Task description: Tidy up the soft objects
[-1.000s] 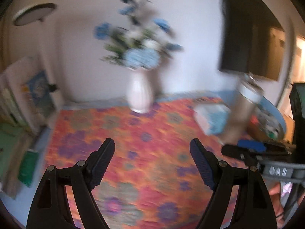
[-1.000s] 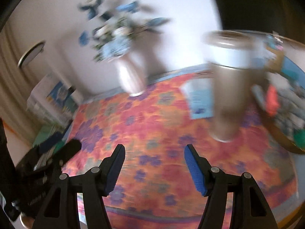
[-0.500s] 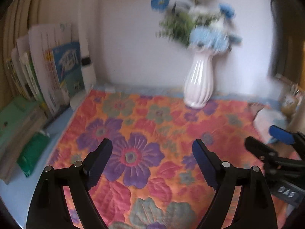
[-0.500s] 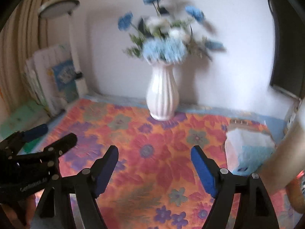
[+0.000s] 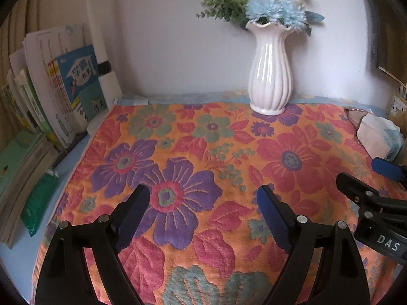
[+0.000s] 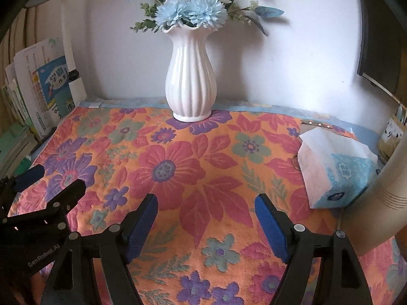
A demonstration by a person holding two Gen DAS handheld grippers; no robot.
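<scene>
Your left gripper [image 5: 202, 198] sits low in the middle of the left wrist picture. Its two fingers are spread wide apart, with nothing between them. Under the gap lies the flowery towel [image 5: 229, 157], and a big purple flower on it shows between the fingers.

Your right gripper [image 6: 206, 207] is low in the middle of the right wrist picture. Its jaws are opening, and nothing is between them either, only the towel's red leaves and flowers below. You can see this same gripper poking in at the right edge of the left wrist picture, and the left one at the lower left of the right wrist picture.

The towel is orange with red, purple and green flowers. It lies flat and fills most of both pictures.

A white vase [image 6: 190, 76] with blue and white flowers [image 6: 193, 10] stands upright at the far edge of the towel, in the upper middle, close to the wall.

A pack of tissues [image 6: 335, 167] in a white and blue wrapper lies on the towel at the right side. Just beside it, at the right edge, stands a tall pale cup [image 6: 376, 198].

Books [image 5: 51, 86] lean at the left side, and a green packet [image 5: 38, 203] lies near them, off the towel.
</scene>
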